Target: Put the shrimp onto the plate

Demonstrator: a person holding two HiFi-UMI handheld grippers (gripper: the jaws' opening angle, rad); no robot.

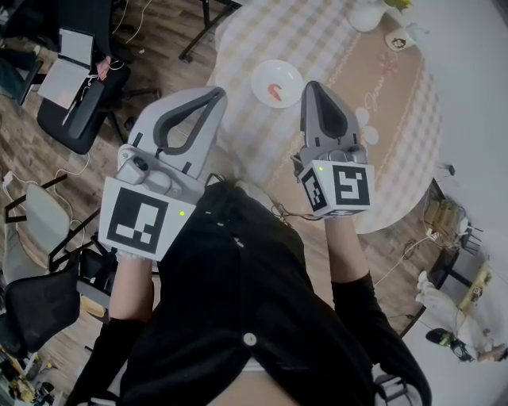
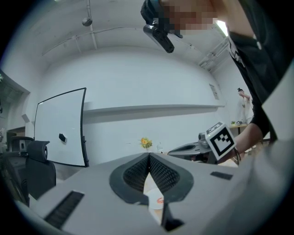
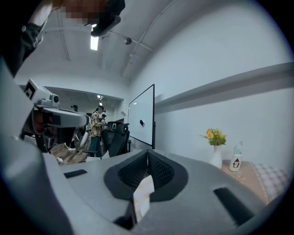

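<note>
A white plate (image 1: 276, 82) rests on the round checked table (image 1: 397, 119), and a small orange shrimp (image 1: 275, 90) lies on it. Both grippers are held up near the person's chest, above the table's near edge and apart from the plate. My left gripper (image 1: 216, 95) is shut with nothing in it, its tip to the left of the plate. My right gripper (image 1: 311, 84) is shut and empty too, its tip just right of the plate. In the left gripper view the plate (image 2: 156, 198) with the shrimp (image 2: 160, 200) shows through the gap under the shut jaws (image 2: 149, 155).
A white vase (image 1: 367, 14) with flowers and a small bottle (image 1: 399, 38) stand at the table's far side. Office chairs (image 1: 75, 111) and cables crowd the wooden floor to the left. A whiteboard (image 3: 141, 117) stands by the wall, and people are in the room's far part.
</note>
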